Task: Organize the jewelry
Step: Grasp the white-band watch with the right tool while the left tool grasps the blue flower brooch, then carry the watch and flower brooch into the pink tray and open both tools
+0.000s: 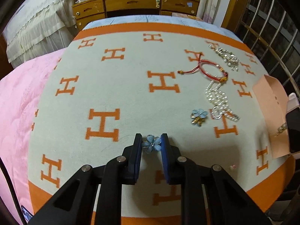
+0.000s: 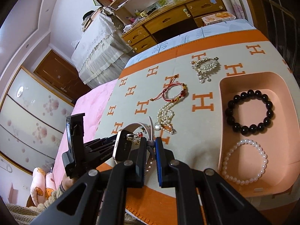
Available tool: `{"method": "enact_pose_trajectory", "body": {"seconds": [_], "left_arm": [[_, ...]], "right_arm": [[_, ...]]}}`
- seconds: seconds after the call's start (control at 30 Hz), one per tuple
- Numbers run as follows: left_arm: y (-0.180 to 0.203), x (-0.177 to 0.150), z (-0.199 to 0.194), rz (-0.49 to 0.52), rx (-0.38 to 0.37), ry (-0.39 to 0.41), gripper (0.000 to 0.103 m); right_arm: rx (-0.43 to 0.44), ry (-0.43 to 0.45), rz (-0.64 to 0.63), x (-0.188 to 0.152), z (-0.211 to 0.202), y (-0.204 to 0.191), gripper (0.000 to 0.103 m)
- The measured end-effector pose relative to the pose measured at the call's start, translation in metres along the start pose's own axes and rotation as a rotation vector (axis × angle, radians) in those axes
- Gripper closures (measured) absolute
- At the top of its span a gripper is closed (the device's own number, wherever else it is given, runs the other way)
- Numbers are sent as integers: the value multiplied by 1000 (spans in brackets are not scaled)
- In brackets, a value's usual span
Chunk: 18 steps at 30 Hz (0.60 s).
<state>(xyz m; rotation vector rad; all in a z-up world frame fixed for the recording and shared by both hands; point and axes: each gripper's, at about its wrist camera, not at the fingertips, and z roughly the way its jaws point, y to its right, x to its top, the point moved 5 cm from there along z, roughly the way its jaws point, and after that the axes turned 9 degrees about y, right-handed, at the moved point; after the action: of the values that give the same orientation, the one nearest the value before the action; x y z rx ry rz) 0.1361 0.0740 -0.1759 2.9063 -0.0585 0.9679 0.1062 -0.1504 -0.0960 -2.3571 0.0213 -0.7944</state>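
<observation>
Blue flower ring (image 1: 153,145) sits pinched between left gripper (image 1: 151,138) jaws; right gripper (image 2: 150,142) jaws clamp watch strap (image 2: 150,150)

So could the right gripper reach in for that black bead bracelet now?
Probably not yet: the right gripper is shut on a watch strap. The black bead bracelet lies uncovered in the pink tray.

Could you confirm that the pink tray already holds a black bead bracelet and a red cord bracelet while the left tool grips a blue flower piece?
Not quite: beside the black bead bracelet, the pink tray holds a white pearl bracelet, as the right wrist view shows. The red cord bracelet lies on the blanket. The left tool does grip the blue flower piece.
</observation>
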Motion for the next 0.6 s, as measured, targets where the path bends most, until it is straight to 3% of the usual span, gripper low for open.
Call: {"method": "enact_pose_trajectory", "body": {"seconds": [0.3, 0.6], "left_arm": [[60, 31, -53, 93, -125, 108, 86], [149, 64, -78, 215, -279, 174, 86]], "right_arm": [[35, 77, 18, 7, -27, 4, 94], [-54, 235, 58, 19, -86, 37, 94]]}}
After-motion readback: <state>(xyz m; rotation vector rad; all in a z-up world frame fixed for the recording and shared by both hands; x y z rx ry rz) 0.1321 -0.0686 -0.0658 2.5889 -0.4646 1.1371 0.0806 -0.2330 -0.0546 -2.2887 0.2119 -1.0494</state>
